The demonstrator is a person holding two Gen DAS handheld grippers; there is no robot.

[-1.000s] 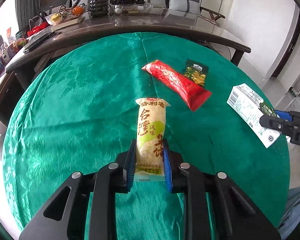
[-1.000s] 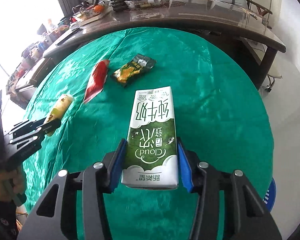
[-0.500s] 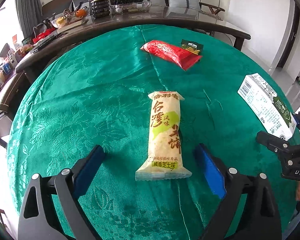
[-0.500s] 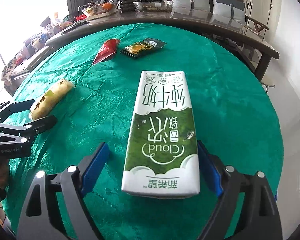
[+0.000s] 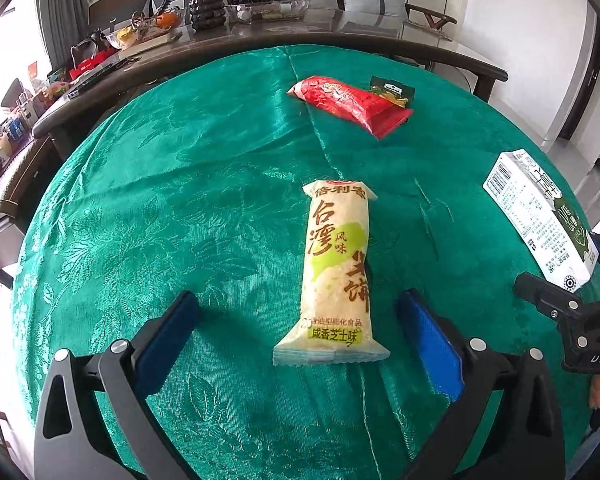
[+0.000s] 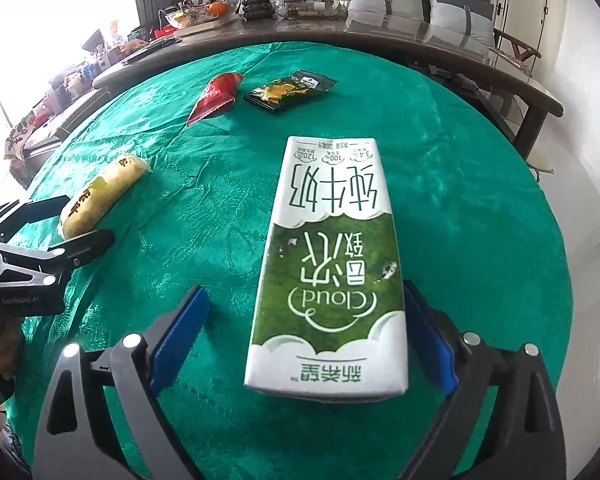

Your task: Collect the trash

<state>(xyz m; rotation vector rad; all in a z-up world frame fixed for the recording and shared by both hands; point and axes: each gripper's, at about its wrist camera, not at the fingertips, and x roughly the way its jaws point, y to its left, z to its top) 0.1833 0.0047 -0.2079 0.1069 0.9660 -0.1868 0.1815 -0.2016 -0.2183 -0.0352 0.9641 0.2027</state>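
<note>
Through the left wrist camera I see my left hand-held gripper [image 5: 296,320] with its jaws opening, the blue pads clear on either side of the yellow snack packet [image 5: 334,270], which lies flat on the green-clothed worktop [image 5: 160,200] between them, touched by neither. Its wrapper carries large brown Chinese characters down the length and a yellow-green band of Chinese print at the near end. Farther off, just right of the cloth's centre crease, lies a red packet [image 5: 350,104] with a dark green packet [image 5: 392,90] partly hidden behind it. At the right edge the milk carton [image 5: 540,216] shows its side panel with a barcode and fine print I cannot read, and the right hand-held gripper [image 5: 572,276] reaches in around its near end. Through the right wrist camera, my right hand-held gripper [image 6: 304,332] is also opening; the carton [image 6: 332,256] lies on the cloth between the pads, released, though I cannot tell whether the right pad touches it. Its green-and-white face reads "Cloud", upside down from here, with Chinese characters and "100%" at the far end. To the left the other gripper [image 6: 66,220], marked "GenRobot", straddles the yellow packet [image 6: 100,194]; the red [image 6: 216,96] and dark green [image 6: 288,90] packets lie beyond.
</note>
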